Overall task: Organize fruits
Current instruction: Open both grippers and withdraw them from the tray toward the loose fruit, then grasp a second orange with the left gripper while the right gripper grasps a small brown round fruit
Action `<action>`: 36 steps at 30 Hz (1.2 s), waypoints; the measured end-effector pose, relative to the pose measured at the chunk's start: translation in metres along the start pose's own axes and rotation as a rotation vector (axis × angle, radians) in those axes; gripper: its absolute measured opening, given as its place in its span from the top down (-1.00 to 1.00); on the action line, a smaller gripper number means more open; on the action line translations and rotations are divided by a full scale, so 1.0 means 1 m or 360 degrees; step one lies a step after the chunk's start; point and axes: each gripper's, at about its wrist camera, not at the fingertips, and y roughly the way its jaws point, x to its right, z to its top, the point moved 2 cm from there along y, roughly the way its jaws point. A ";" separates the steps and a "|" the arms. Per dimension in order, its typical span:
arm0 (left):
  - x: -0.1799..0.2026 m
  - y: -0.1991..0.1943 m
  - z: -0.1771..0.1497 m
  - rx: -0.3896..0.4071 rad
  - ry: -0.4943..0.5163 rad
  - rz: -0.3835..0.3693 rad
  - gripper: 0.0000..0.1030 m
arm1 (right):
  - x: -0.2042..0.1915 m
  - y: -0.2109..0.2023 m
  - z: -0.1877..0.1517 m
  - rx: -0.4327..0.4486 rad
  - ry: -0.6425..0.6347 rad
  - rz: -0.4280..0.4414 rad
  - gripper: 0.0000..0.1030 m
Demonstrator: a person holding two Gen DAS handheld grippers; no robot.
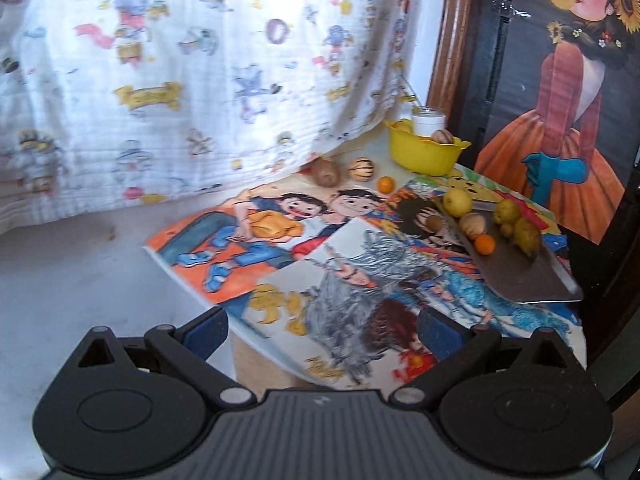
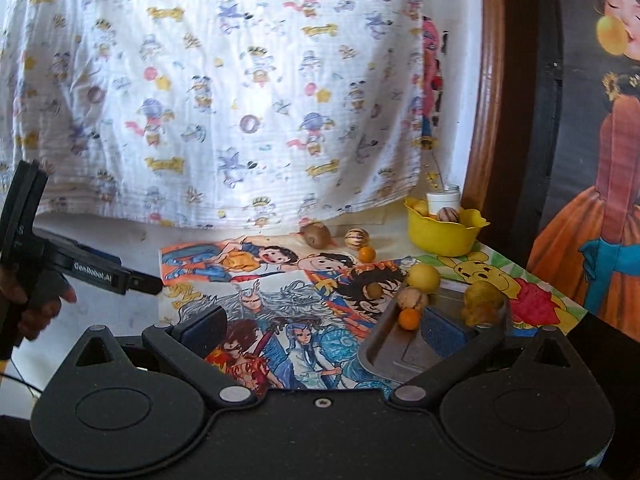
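A yellow bowl (image 1: pixel 425 152) (image 2: pixel 444 232) at the back right holds a striped fruit and a white jar. A metal tray (image 1: pixel 520 268) (image 2: pixel 394 346) at the right carries a yellow round fruit (image 1: pixel 457 202), a striped fruit (image 1: pixel 472 226), a small orange (image 1: pixel 485 244) and yellow pears (image 1: pixel 527 234). A kiwi (image 1: pixel 326 172), a striped fruit (image 1: pixel 361 169) and a small orange (image 1: pixel 386 185) lie loose near the bowl. My left gripper (image 1: pixel 320 330) is open and empty, well short of the fruit; it also shows in the right wrist view (image 2: pixel 144 282). My right gripper (image 2: pixel 324 326) is open and empty over the tray's near end.
Cartoon drawing sheets (image 1: pixel 256 240) (image 2: pixel 280 280) cover the white table. A printed cloth (image 1: pixel 180 80) hangs behind. A wooden frame (image 1: pixel 452 40) and a dark poster of a girl (image 1: pixel 568 100) stand at the right.
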 end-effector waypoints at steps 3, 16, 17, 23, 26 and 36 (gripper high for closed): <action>-0.010 -0.001 0.002 0.0006 0.0009 0.0025 -0.99 | -0.003 0.007 0.003 -0.0035 -0.0059 0.0038 -0.99; -0.009 0.017 0.074 0.0258 0.0383 -0.0013 -0.99 | 0.008 0.042 0.079 0.0055 -0.0322 0.0175 -0.99; -0.007 0.020 0.081 0.0290 0.0414 -0.0031 -0.99 | 0.011 0.046 0.086 0.0071 -0.0348 0.0175 -0.99; 0.010 0.058 0.118 0.0374 0.0548 -0.0146 -0.99 | 0.033 0.083 0.095 0.0048 -0.0434 0.0187 -0.99; 0.021 0.083 0.127 0.0385 0.0591 -0.0189 -0.99 | 0.045 0.109 0.085 -0.0010 -0.0441 0.0191 -0.99; 0.066 0.184 0.139 0.0318 0.0804 -0.0268 -0.99 | 0.068 0.199 0.048 -0.0198 -0.0535 0.0194 -0.99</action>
